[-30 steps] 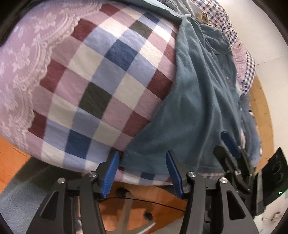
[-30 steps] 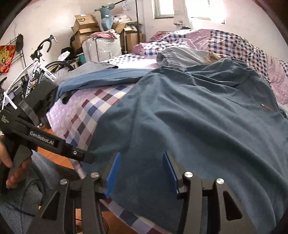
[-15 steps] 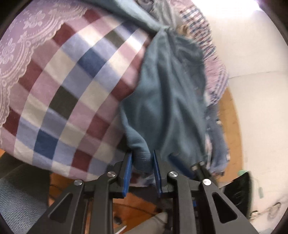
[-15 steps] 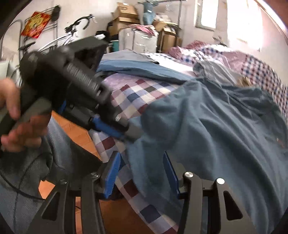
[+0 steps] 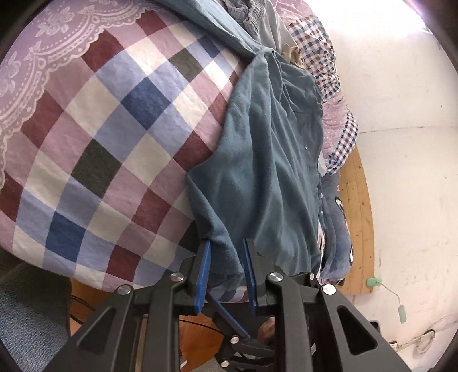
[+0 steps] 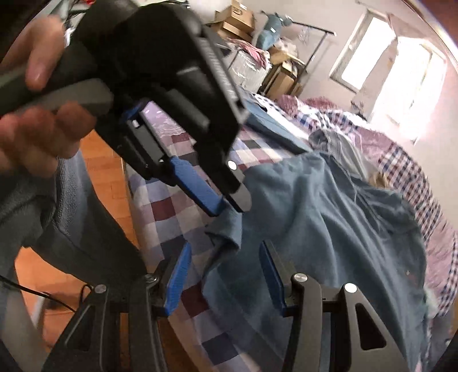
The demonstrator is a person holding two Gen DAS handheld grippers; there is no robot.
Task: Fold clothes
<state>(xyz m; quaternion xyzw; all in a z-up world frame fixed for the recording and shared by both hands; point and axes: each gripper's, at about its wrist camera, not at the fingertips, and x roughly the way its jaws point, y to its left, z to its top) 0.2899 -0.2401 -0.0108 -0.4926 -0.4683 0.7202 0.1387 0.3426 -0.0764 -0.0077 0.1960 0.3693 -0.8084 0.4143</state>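
A teal sweatshirt [image 5: 263,171] lies spread over the checked bed cover [image 5: 114,143]. My left gripper [image 5: 226,269] is shut on its near corner at the hem, and the cloth bunches between the blue fingers. In the right wrist view the same left gripper [image 6: 229,207] reaches in from the upper left, held by a hand [image 6: 37,114], and pinches the sweatshirt [image 6: 329,229] corner. My right gripper [image 6: 224,271] stands open just below it. The folded edge of the sweatshirt lies between its fingers without being clamped.
Grey trousers [image 6: 343,146] and a folded blue garment [image 6: 272,123] lie further up the bed. Cardboard boxes [image 6: 237,23] are stacked by the far wall. Wooden floor [image 6: 106,171] runs beside the bed's near edge. A white wall [image 5: 400,143] stands beyond the bed.
My left gripper went from open to shut on the sweatshirt's corner and pulled it up off the cover. The right gripper swung close under the left one and stayed open.
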